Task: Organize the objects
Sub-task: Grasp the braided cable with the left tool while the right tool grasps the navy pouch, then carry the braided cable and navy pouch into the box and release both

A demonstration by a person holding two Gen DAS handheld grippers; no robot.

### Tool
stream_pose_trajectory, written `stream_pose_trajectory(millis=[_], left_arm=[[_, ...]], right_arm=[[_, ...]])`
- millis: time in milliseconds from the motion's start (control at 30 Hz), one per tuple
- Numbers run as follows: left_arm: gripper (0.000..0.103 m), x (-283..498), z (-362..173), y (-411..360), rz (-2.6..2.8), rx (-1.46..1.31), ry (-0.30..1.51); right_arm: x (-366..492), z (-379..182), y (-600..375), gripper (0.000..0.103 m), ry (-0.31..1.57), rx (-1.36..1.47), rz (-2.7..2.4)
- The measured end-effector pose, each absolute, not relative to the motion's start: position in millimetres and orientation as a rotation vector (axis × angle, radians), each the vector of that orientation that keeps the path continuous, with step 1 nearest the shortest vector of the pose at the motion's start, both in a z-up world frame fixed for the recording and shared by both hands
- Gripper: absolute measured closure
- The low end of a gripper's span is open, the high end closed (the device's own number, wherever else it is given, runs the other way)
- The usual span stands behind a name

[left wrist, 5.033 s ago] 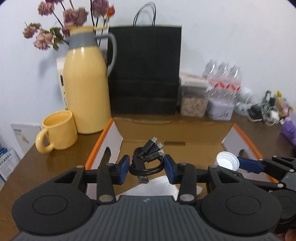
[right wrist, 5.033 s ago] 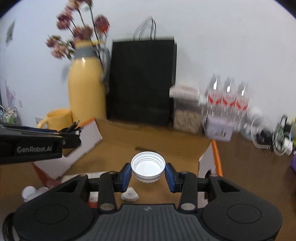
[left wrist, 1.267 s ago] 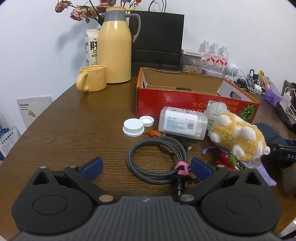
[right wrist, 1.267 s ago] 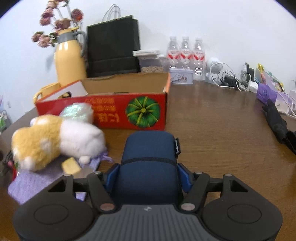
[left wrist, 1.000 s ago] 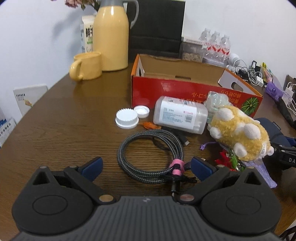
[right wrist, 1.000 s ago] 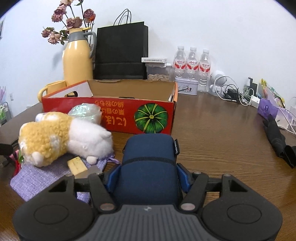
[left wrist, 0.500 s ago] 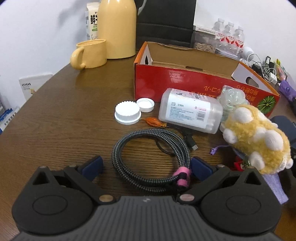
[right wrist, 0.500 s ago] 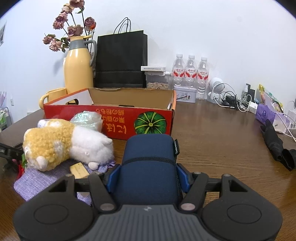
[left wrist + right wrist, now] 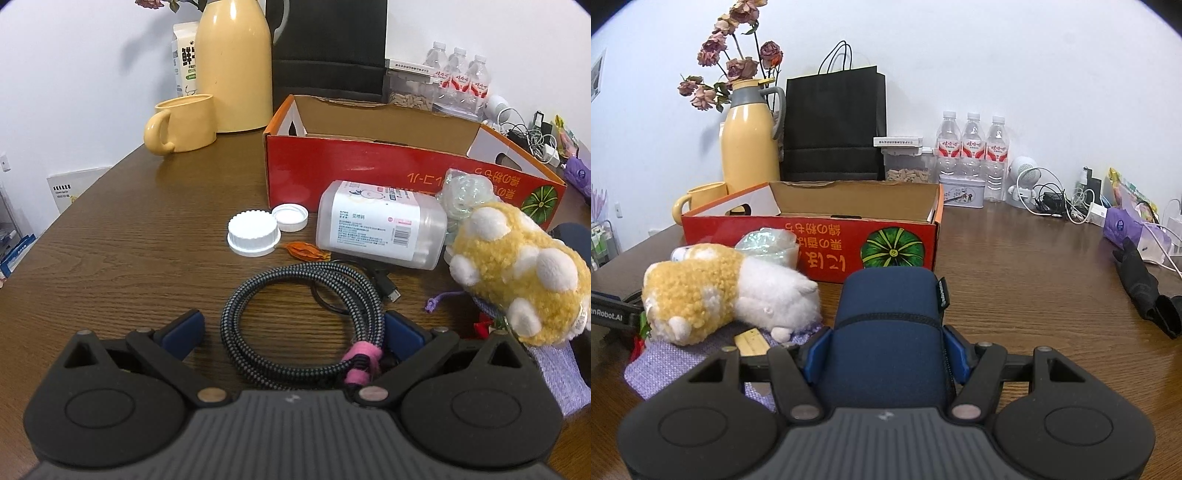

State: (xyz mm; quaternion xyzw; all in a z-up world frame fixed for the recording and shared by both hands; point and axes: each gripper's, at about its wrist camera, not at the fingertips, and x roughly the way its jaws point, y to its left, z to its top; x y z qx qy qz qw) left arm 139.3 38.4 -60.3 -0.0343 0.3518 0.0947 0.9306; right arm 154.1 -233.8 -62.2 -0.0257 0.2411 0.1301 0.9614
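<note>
- Far left of desk (image 9: 110, 236): mug (image 9: 183, 123) and flask (image 9: 234, 64). Not part of this step; I leave them alone.
- Left tongs (image 9: 291, 332) stand wide, pointing down at the desk. The cable (image 9: 306, 325) lies coiled flat between the pads, not yet pinched. Right pad sits just beside the coil at its pink tie (image 9: 360, 363); left pad is apart from it.
- Judgement: step in hand is closing on the cable. Best to grip across the bundled strands near the tie, so the loops stay together on the lift. A pinch on one strand would likely let the coil sag open.
- Watch the plug end (image 9: 388, 290) trailing toward the bottle (image 9: 380, 229); lift straight up so it does not drag the two caps (image 9: 255, 236) or the bottle.
- Box (image 9: 369, 162) is behind the bottle, open at the top; I take it as the drop place. Cable must clear its near wall.
- Plush (image 9: 517, 266) lies right of the cable on a purple cloth (image 9: 665, 363); a swing to the right would brush it.
- Right tongs (image 9: 886, 354) are closed on the blue pouch (image 9: 888, 325), pads pressing both its sides. Pouch sits in front of the box's right end.
- Judgement: hold the right hand steady while the left closes, then carry one load at a time over the box.
</note>
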Motion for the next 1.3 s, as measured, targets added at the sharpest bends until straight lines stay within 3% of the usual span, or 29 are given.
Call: stream_pose_trajectory(millis=[33,100,467,767,1300], left_arm=[[0.001,138,-61,39,0.193,-0.073,0.715],[0.013,132,-59,39,0.2,-0.085,0.689],[0.015,115,-50,36,0.166,-0.083,0.621],[0.015,119,-9,36,0.153,-0.089,0.49],[0.014,204,45,18,0.097,-0.126,0.348]], right_arm=[[154,-62,-234,0.041,0.489,-0.051,0.264],[154,-62,-234,0.041,0.489,-0.049,0.266],[153,-61,-234,0.041,0.479,-0.048,0.268],[148,-55,-231,0.041,0.432,-0.031,0.296],[219,8,-192,0.041,0.27,0.01,0.365]])
